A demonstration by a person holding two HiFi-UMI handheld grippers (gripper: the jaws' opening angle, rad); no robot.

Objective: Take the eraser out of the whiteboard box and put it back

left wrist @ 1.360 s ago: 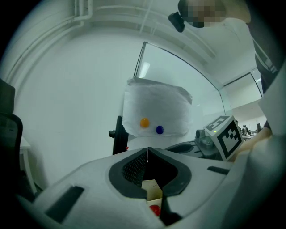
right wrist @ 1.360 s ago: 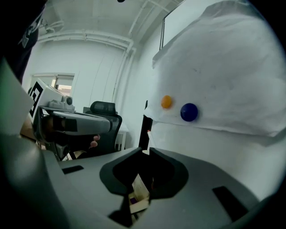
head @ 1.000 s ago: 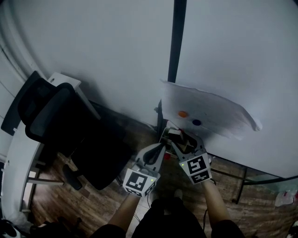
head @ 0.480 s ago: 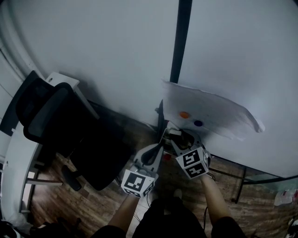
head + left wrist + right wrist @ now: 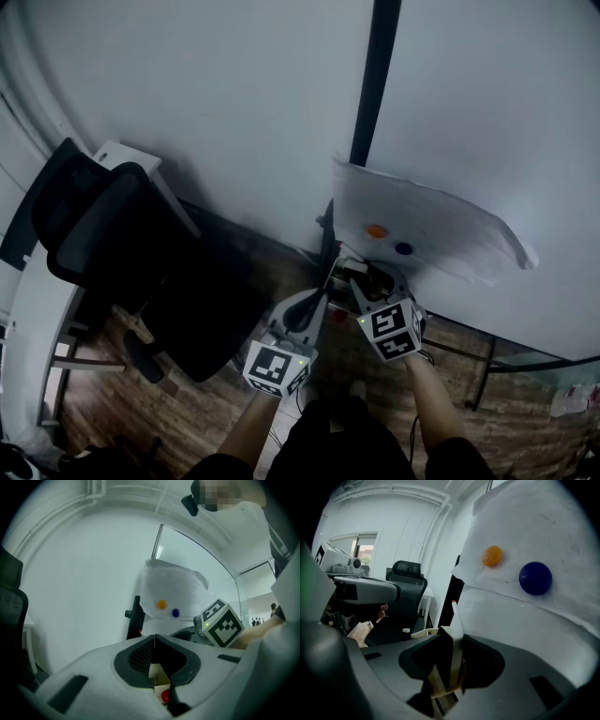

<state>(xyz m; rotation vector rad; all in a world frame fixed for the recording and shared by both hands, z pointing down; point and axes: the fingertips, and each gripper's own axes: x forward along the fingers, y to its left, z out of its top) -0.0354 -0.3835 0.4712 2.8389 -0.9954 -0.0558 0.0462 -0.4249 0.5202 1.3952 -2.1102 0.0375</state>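
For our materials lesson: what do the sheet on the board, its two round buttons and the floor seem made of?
Sheet: likely paper, matte white, with curling edges. Orange button and blue button: probably plastic magnets, smooth, slightly glossy. Floor: brown planks with grain; wood or laminate, cannot tell.

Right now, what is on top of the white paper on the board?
Two round magnets sit on the white paper: an orange magnet and a blue magnet beside it. The paper covers the board behind it, so anything there can't be seen.
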